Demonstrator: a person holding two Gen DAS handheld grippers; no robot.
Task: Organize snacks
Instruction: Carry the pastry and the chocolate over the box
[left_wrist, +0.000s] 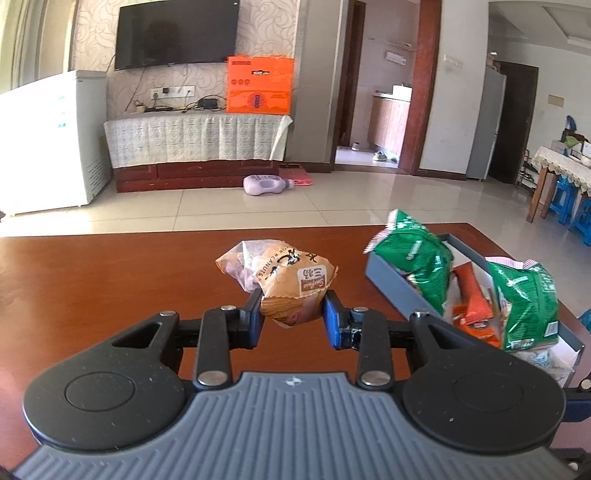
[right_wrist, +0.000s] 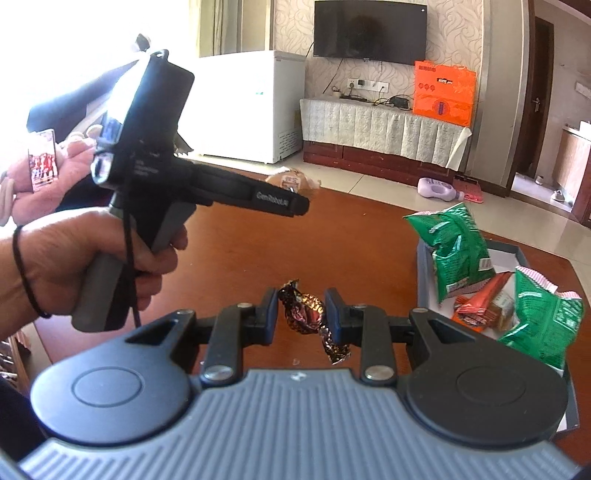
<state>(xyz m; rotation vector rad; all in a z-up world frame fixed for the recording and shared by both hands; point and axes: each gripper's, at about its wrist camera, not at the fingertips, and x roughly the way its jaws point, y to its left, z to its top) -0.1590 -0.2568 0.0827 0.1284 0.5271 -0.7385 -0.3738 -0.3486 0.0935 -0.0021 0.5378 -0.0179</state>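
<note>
A: Living room, a television on the far wall, and in the foreground a dark red wooden table (left_wrist: 110, 280) with a grey tray (left_wrist: 388, 275) sitting on it, ahead and to the right of both tongs.

B: And both tongs are loaded! The left gripper (left_wrist: 291, 317) is clamped on a tan peanut packet (left_wrist: 284, 280), pads pressing in from either side, packet lifted clear of the tabletop.

A: Crinkly thing, that packet. Puffed and creased, printed label facing us, a bit of clear film bunched at its far left.

B: Over on the other side, the right gripper (right_wrist: 301, 314) pinches a foil-wrapped candy (right_wrist: 306, 314), dark brown and shiny, twisted tails sticking up and down past the pads. The left hand (right_wrist: 92, 258) shows to its left, wrapped round the handle.

A: So the step, I'd say, is the carry, two snacks in the air, heading for the tray.

B: Which is already busy. Two green snack bags (left_wrist: 417, 258) stand in it, an orange-red wrapper (left_wrist: 472, 295) between them.

A: Next move calls for swinging right, over the tray wall, finding a free gap, then letting go. The candy is small and slippery, so a low release looks wise.
</note>
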